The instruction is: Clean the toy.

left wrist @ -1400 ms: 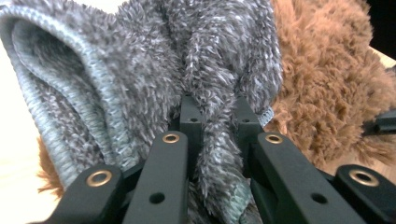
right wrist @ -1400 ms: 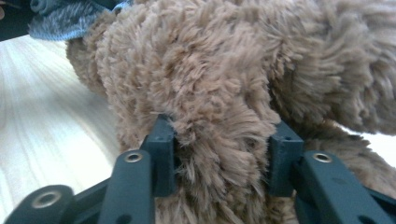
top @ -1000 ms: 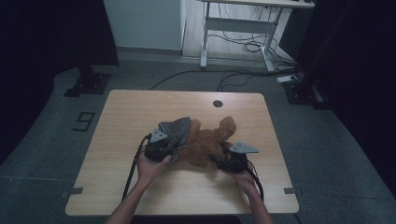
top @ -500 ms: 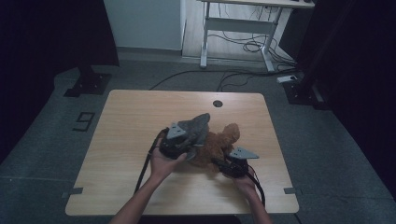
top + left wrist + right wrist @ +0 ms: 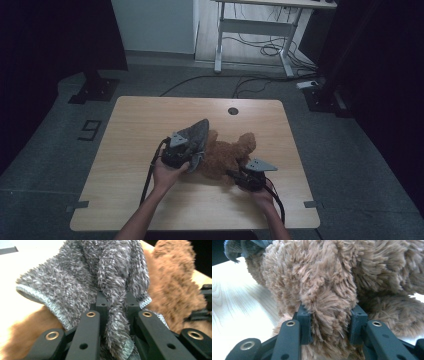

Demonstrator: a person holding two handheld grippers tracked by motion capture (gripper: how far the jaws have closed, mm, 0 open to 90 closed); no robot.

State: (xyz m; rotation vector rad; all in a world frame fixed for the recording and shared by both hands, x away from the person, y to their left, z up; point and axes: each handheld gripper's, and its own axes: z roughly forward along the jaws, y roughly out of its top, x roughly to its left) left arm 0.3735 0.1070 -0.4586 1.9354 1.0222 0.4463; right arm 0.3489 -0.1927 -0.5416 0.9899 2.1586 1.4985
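Brown bear (image 5: 227, 155) lies mid-frame on counter (image 5: 130, 125). Right tongs (image 5: 329, 323), jaws just closing, clamp its limb to steady it; left tongs (image 5: 117, 302) clamp grey garment (image 5: 82, 277), lifting it off.

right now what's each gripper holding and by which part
The left gripper pinches a fold of the grey fuzzy garment. The right gripper has just closed on a limb of the brown teddy bear.

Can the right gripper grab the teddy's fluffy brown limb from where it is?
Probably yes: the right gripper already has the brown teddy limb squeezed between its jaws, which have just been closing. Nothing is in the way; the grey garment sits in the left gripper.
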